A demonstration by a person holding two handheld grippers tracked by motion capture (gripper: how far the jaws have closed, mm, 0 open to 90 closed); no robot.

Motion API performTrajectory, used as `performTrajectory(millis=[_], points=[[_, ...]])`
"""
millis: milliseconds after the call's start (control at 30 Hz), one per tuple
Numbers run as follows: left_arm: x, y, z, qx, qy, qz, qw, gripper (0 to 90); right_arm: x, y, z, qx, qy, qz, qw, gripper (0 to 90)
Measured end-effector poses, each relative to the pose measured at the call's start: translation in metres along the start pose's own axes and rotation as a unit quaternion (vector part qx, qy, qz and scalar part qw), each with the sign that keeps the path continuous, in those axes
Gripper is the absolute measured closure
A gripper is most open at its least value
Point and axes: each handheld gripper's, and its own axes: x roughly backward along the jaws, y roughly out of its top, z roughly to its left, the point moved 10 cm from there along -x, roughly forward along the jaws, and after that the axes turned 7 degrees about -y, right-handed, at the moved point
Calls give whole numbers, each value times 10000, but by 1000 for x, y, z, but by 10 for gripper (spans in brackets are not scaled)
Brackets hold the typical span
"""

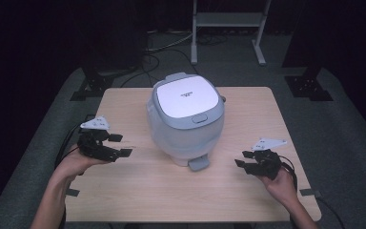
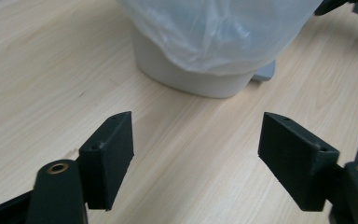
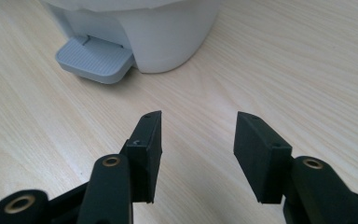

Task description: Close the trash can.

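A white pedal bin (image 1: 186, 121) with a closed lid stands mid-table (image 1: 248, 195), apparently lined with a clear bag (image 2: 223, 32). Its grey pedal (image 1: 199, 162) faces the person. The left gripper (image 1: 116, 145) and right gripper (image 1: 242, 165) flank it, apart from it, jaws parted and holding nothing.

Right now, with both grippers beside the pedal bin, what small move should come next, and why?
Probably bring the right gripper in toward the grey pedal and press it: the bin has its lid down, and both the right gripper and left gripper are open and empty.
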Motion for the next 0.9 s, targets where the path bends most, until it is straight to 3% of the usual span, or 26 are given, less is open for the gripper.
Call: performTrajectory(millis=[333,700,900], points=[[-9,-19,3,145,24,-34,9999,234,2,-10,-6,-38,-35,70,10000,492],[-20,-35,-2,170,38,45,9998,200,5,-18,-9,-89,-68,62,9999,475],[-30,-43,-7,221,-54,1,9997,195,2,-25,-9,-149,-21,97,9998,464]])
